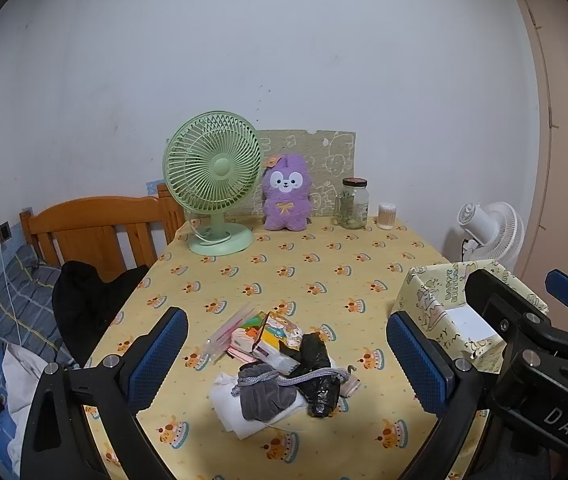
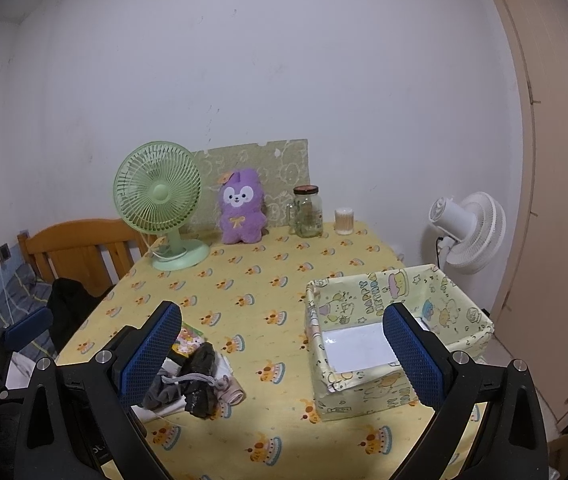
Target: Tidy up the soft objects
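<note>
On the yellow tabletop (image 1: 323, 264), your left tool (image 1: 287, 364) and right tool (image 2: 284, 356) gape wide over the pile (image 1: 284, 376), the box (image 2: 395, 340) at the right edge.

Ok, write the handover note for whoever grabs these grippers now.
Left gripper: open, empty, aimed at the pile of soft items.
Right gripper: open, empty, facing the paper-wrapped box.
Pile: grey drawstring pouch, black bundle, tissue packs, white cloth, all on the tablecloth, left of the box.
Done: nothing; the box shows nothing inside.
Left: presumably move the pile into the box.
</note>
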A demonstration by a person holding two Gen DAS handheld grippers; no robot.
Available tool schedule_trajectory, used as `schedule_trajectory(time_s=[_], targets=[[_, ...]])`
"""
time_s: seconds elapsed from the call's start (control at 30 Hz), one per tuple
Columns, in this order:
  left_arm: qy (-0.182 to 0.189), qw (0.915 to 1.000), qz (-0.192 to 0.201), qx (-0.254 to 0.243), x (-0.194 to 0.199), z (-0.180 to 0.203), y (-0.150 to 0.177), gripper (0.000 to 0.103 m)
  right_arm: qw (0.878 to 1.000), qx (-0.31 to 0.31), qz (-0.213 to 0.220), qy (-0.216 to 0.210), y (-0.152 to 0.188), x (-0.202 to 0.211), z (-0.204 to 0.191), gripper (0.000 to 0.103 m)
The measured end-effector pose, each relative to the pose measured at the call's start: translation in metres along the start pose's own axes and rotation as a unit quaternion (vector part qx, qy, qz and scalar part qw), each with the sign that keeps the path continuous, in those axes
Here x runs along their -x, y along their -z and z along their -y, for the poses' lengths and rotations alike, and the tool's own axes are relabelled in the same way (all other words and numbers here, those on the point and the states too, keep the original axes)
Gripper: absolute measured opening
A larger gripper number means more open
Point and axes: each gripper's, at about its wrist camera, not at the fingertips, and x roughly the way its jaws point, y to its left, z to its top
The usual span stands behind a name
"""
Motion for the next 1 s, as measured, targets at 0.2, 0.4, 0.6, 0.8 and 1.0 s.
schedule_trajectory(time_s=[0.2,0.4,0.6,0.8,1.0], targets=[[-0.002,1.0000,0.008,-0.006,0.003,-0.003,0.001,0.100,1.000,0.001,0.003,0.000,0.001,0.000,-0.004,0.102],[0.006,1.0000,-0.007,0.004,-0.007,-0.010,0.006,0.100,1.000,0.003,-0.002,-0.003,0.006,-0.006,-0.010,0.102],[0.006,0.9995,-0.030,0.001,-0.019,-0.013,0.020,0.100,1.000,0.008,-0.022,-0.013,0.019,-0.020,-0.019,0.098],[-0.004,0.9992,-0.035,-0.016,-0.030,-0.016,0.032,0.100,0.999,0.010,-0.030,-0.035,0.034,-0.035,-0.030,0.098],[-0.004,0.9985,-0.052,-0.014,-0.044,-0.022,0.040,0.100,0.998,0.023,-0.038,-0.049,0.043,-0.049,-0.043,0.098]])
